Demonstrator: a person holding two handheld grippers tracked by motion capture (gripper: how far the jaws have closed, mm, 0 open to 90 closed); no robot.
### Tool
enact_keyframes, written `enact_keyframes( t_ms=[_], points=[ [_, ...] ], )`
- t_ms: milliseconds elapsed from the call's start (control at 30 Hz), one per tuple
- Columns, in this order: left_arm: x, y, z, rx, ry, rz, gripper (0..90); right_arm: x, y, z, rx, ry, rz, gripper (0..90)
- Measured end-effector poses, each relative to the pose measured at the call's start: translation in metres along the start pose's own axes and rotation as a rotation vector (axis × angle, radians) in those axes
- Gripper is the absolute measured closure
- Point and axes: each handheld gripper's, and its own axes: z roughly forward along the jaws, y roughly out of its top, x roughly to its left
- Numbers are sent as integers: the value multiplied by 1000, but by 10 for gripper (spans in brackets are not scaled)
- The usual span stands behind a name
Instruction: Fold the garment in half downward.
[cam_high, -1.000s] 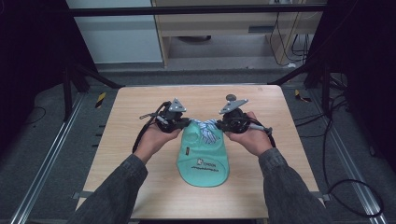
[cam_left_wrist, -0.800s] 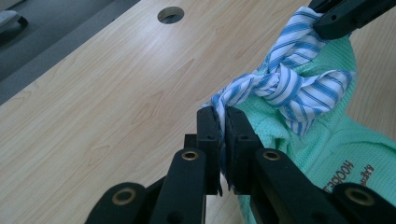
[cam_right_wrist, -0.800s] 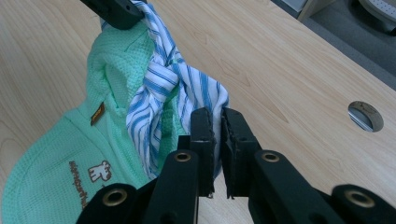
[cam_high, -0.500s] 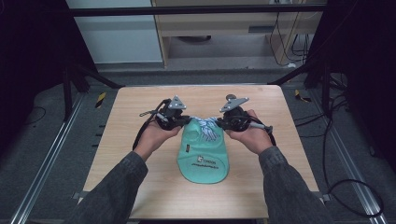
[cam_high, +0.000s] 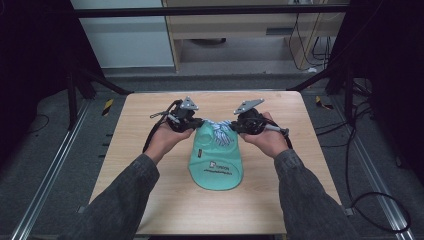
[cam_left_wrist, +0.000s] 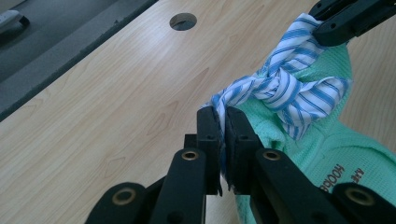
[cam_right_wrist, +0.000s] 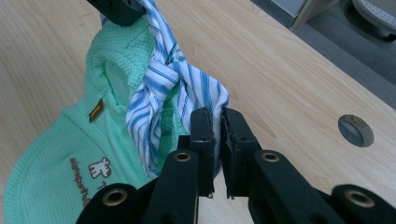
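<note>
A mint-green bib (cam_high: 216, 167) with printed lettering lies flat in the middle of the wooden table (cam_high: 140, 165). Its blue-and-white striped ties (cam_high: 220, 132) are twisted into a knot at the bib's far end. My left gripper (cam_high: 201, 123) is shut on the left tie end, seen close up in the left gripper view, where the jaws (cam_left_wrist: 223, 116) pinch the striped cloth (cam_left_wrist: 280, 88). My right gripper (cam_high: 233, 126) is shut on the other tie end (cam_right_wrist: 163, 79), its jaws (cam_right_wrist: 218, 116) clamped on the fabric. Both tie ends are pulled taut outward from the knot.
A round cable hole (cam_right_wrist: 356, 129) sits in the tabletop near its far edge, and it also appears in the left gripper view (cam_left_wrist: 183, 21). Black frame posts and cables surround the table. Bare wood lies on both sides of the bib.
</note>
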Motion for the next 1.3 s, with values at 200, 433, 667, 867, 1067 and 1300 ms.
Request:
enact_keyframes(
  t_ms=[200, 433, 667, 867, 1067, 1300],
  points=[
    [3, 3, -1, -15, 19, -4, 856, -3, 5, 2, -4, -7, -10, 838],
    [2, 8, -5, -4, 31, 21, 855, -2, 8, -1, -12, -18, -25, 838],
    [8, 15, 0, -9, 45, 15, 855, -10, 11, 2, -22, -41, -11, 838],
    [13, 19, 10, -3, 53, 5, 853, -18, 10, 10, -10, -51, -2, 838],
    [3, 13, 7, 10, 85, 51, 851, -11, 8, 10, -9, -56, -36, 837],
    [-16, 0, 1, -17, 94, 73, 848, 6, -1, 4, -5, -60, -85, 837]
  ],
)
